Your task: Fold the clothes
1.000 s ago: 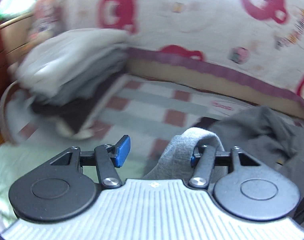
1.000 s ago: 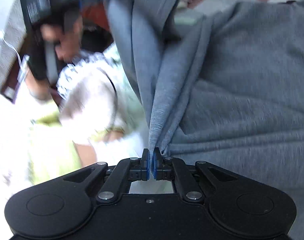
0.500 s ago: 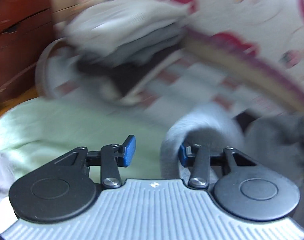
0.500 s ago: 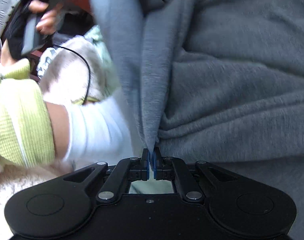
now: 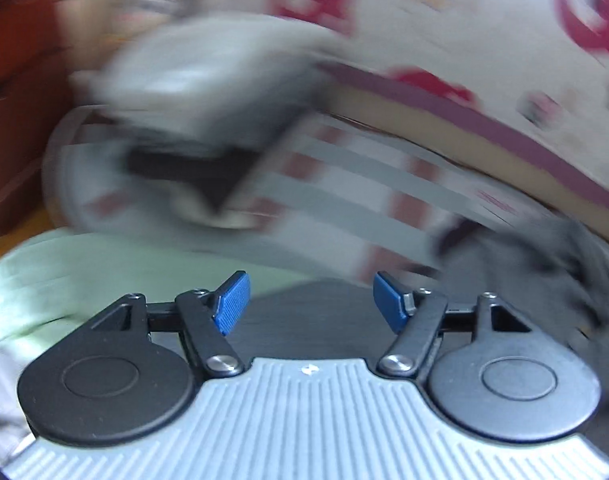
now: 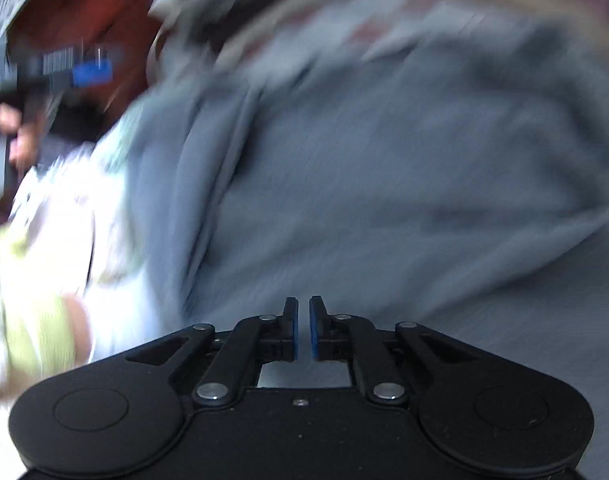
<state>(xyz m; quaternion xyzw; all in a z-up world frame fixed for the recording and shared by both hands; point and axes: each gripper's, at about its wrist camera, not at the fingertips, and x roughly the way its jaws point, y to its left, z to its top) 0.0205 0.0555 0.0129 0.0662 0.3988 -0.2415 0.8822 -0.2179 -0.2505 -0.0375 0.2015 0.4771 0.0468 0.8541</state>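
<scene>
The grey garment [image 6: 384, 152] lies crumpled and spread on the bed just beyond my right gripper [image 6: 303, 328]. That gripper's jaws are opening, with a narrow gap between the blue pads and no fold of cloth in it. In the left wrist view the same grey garment [image 5: 544, 264] bunches at the right. My left gripper [image 5: 310, 300] hangs over it with its jaws opening wide and nothing between them. The picture is blurred by motion.
A stack of folded clothes [image 5: 208, 92] sits on the checked bed sheet [image 5: 344, 200] at the back left. A cartoon-print quilt [image 5: 444, 20] rises behind. A pale green cover [image 5: 64, 272] lies near left. A person's hand [image 6: 12, 132] and white-and-green sleeve [image 6: 44, 320] show at the left.
The right gripper let go of the grey fold it was pinching and drew back. The left gripper widened, and the grey cloth draped over its right finger is gone from it.
</scene>
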